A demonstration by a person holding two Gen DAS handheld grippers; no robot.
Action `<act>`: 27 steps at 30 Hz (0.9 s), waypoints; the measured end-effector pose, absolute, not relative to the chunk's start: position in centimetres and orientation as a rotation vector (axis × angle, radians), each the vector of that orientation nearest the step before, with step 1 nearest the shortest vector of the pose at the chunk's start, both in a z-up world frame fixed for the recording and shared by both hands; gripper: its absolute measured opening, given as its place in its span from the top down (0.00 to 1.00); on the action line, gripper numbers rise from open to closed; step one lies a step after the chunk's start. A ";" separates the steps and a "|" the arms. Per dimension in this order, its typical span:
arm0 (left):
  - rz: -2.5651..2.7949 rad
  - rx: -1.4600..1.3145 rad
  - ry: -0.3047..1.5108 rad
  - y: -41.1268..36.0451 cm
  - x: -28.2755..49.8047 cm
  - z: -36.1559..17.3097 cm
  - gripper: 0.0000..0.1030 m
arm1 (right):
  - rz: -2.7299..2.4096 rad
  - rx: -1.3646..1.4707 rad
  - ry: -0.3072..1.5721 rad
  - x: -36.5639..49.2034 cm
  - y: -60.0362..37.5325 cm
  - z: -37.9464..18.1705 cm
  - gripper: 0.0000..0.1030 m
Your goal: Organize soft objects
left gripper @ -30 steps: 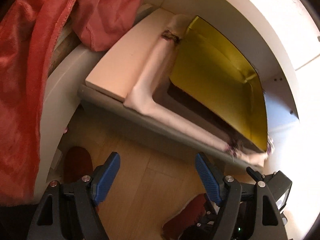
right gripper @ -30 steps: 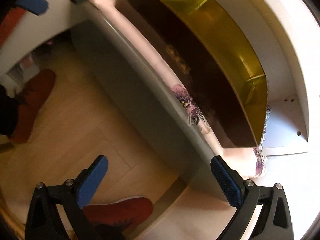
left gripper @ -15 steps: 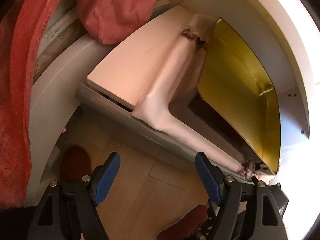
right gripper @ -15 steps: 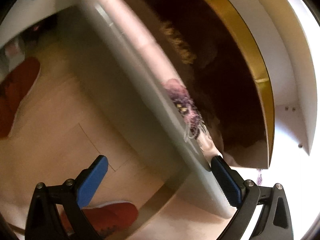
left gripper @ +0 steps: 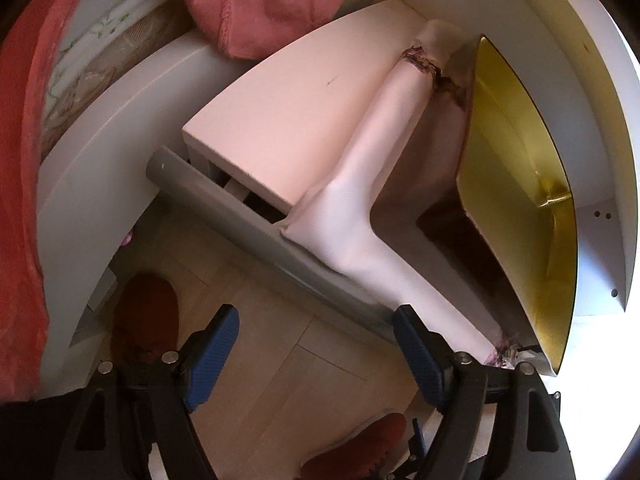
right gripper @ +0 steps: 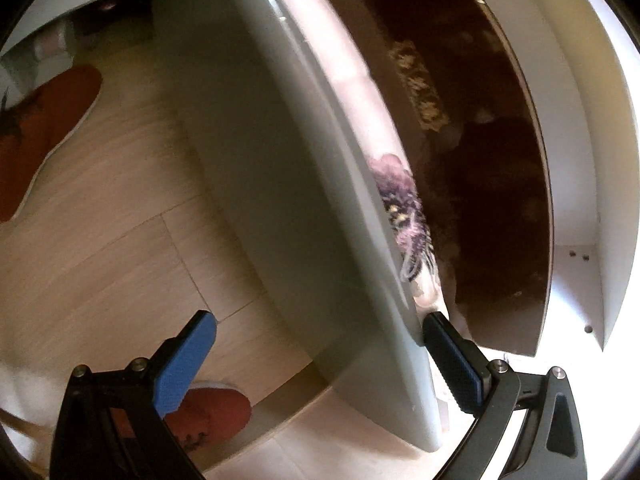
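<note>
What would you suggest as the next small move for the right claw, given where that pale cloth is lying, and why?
Probably ease the right claw inward and close on the floral end of the pale cloth. It is open, one pad at the grey drawer front, and the cloth is draped over that front and the white shelf instead of lying inside the drawer.

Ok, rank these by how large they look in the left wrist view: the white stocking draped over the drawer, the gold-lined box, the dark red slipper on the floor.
1-2. Gold-lined box and white stocking: they look alike in area, so no ranking.
3. Dark red slipper, clearly smallest, though partly hidden behind the left gripper.
</note>
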State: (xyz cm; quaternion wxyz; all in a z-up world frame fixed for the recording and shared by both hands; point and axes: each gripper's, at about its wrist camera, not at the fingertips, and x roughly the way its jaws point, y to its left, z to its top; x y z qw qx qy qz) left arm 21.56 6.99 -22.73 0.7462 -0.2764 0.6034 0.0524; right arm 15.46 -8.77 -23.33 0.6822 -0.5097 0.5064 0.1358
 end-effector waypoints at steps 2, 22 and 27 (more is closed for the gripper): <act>0.112 -0.598 1.320 6.5 21.8 -22.8 0.21 | 0.302 -1.148 1.135 15.7 -8.6 -22.5 0.00; 0.168 -0.509 1.414 3.8 19.7 -23.0 0.35 | 0.354 -1.149 1.270 12.4 -7.5 -21.0 0.00; 0.203 -0.493 1.444 3.8 18.6 -23.3 0.34 | 0.309 -1.169 1.316 11.3 -5.8 -20.9 0.00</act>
